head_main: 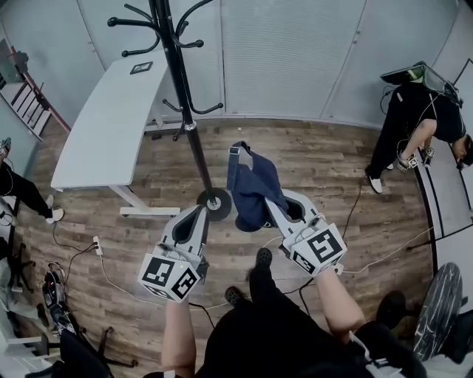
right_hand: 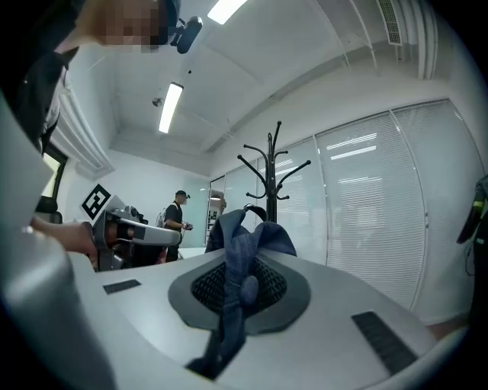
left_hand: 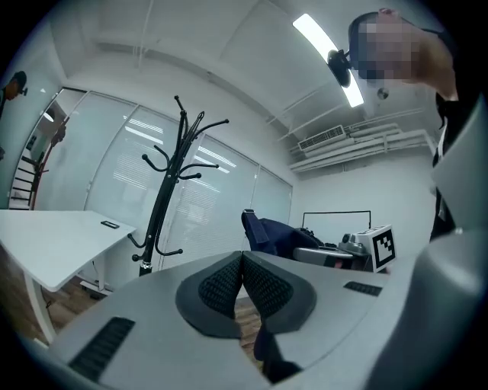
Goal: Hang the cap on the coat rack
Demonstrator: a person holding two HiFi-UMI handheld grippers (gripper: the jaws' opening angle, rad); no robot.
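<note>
A dark blue cap (head_main: 251,186) hangs in the air, pinched by my right gripper (head_main: 275,209), whose jaws are shut on its fabric (right_hand: 238,259). The cap's strap end points up and away from me. The black coat rack (head_main: 179,81) stands left of the cap, its round base (head_main: 215,202) on the wooden floor and its curved hooks (head_main: 133,16) high up. My left gripper (head_main: 199,215) is held near the rack's base, jaws shut with nothing between them (left_hand: 242,263). In the left gripper view the rack (left_hand: 164,198) stands left and the cap (left_hand: 273,236) right.
A white desk (head_main: 103,122) stands left of the rack. A person in black (head_main: 414,122) is at the right by another desk. Cables and a power strip (head_main: 97,245) lie on the floor. A fan-like round object (head_main: 437,310) sits at lower right.
</note>
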